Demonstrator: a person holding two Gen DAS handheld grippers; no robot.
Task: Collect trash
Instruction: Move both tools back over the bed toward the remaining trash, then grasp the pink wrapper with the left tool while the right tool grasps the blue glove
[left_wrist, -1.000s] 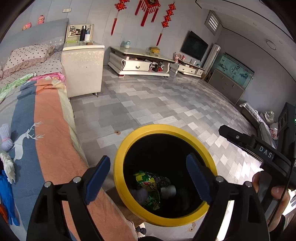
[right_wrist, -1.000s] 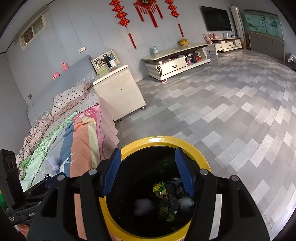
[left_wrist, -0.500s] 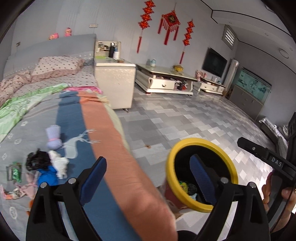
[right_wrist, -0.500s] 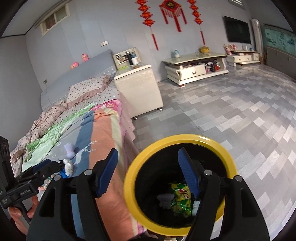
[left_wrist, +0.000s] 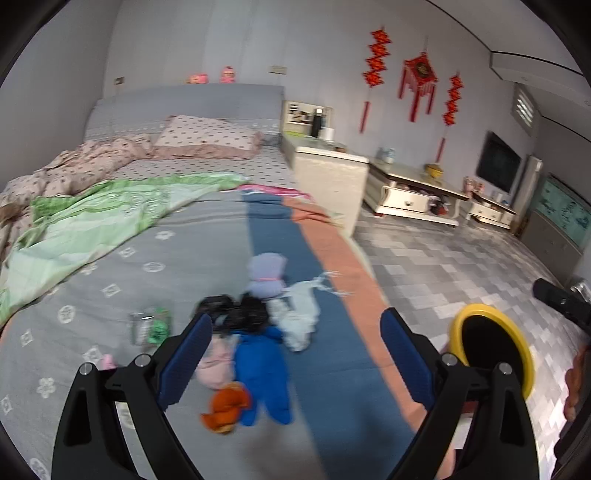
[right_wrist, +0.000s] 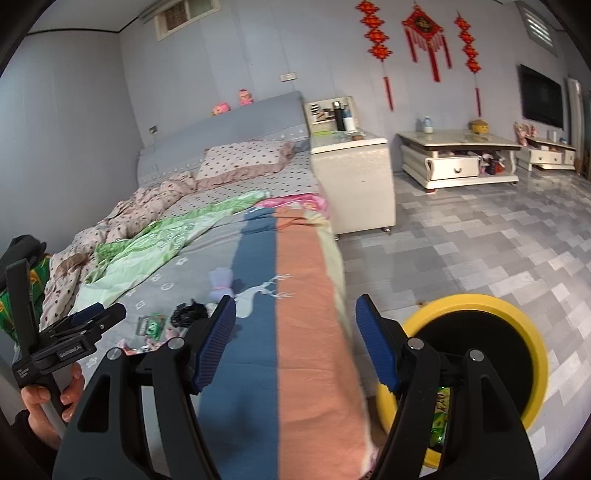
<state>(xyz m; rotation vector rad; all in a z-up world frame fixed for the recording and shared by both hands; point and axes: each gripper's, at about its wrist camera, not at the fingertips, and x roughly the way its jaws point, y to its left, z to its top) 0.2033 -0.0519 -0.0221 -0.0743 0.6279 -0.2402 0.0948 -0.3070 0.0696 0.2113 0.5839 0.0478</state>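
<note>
Between drops: both grippers empty and turned to the bed for the next piece of trash.

The left gripper (left_wrist: 295, 343) stands wide open with nothing between its blue pads, and the right gripper (right_wrist: 295, 339) is open too, less wide and equally empty; both have widened within the last second but sit steady now. Beyond the left gripper, on the bed (left_wrist: 110, 266), lies a small heap near the orange edge stripe: a black crumpled bag (left_wrist: 236, 314), a green wrapper (left_wrist: 151, 325), and soft cloth bits. The yellow bin (right_wrist: 476, 350) stands on the floor just beside the bed, wrappers already inside. The next move likely calls for lowering one open gripper over a single piece and closing on it.
</note>
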